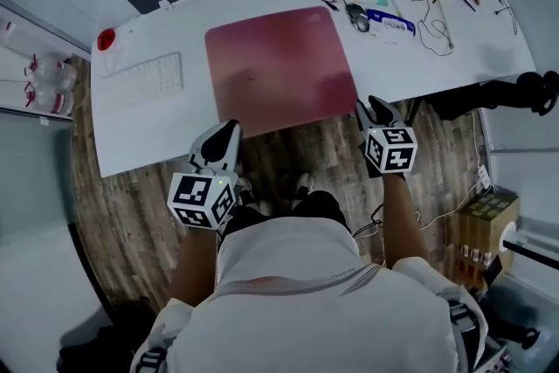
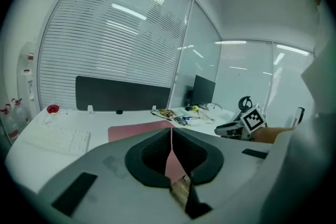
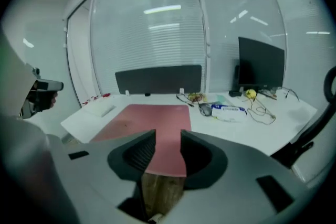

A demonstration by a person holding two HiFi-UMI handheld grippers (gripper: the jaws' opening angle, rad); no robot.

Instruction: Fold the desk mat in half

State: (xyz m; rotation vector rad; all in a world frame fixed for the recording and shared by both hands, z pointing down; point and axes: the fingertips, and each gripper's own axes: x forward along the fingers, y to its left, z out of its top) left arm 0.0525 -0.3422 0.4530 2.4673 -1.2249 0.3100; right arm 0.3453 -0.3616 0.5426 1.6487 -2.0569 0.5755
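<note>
Right now, the long white desk [image 1: 148, 135] holds the flat pink rectangle desk mat [image 1: 279, 70], lying unfolded by the front edge. Near its front corners, the left gripper [image 1: 225, 130] is closed and empty, and the right gripper [image 1: 377, 106] is open and empty.

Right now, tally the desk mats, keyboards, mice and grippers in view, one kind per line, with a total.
Desk mat: 1
Keyboard: 1
Mouse: 1
Grippers: 2, left gripper and right gripper
Total: 5
</note>
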